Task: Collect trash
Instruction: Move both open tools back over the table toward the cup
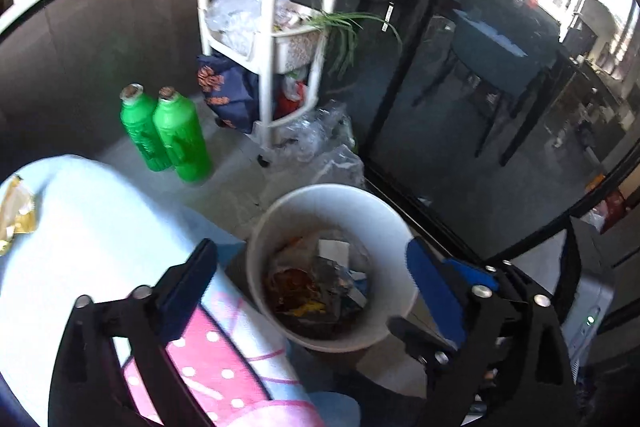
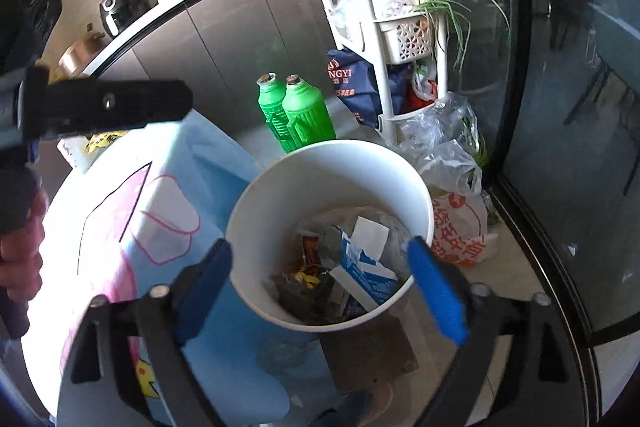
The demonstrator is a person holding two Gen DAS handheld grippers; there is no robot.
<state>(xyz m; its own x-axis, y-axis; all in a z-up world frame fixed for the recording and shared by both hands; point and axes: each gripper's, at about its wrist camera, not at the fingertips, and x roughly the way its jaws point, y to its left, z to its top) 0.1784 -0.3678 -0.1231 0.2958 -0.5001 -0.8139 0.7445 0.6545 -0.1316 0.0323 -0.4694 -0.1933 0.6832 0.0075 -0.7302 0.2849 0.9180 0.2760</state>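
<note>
Jaws wide apart on the left gripper (image 1: 312, 267), nothing between them, hanging over the white trash bin (image 1: 336, 199) beside the cloth-covered table (image 1: 100, 227); wrappers (image 1: 308, 287) lie inside. Right view: right gripper (image 2: 320, 267) spread too, empty, above that bin, a torn blue-and-white carton (image 2: 368, 271) on top of the trash.
</note>
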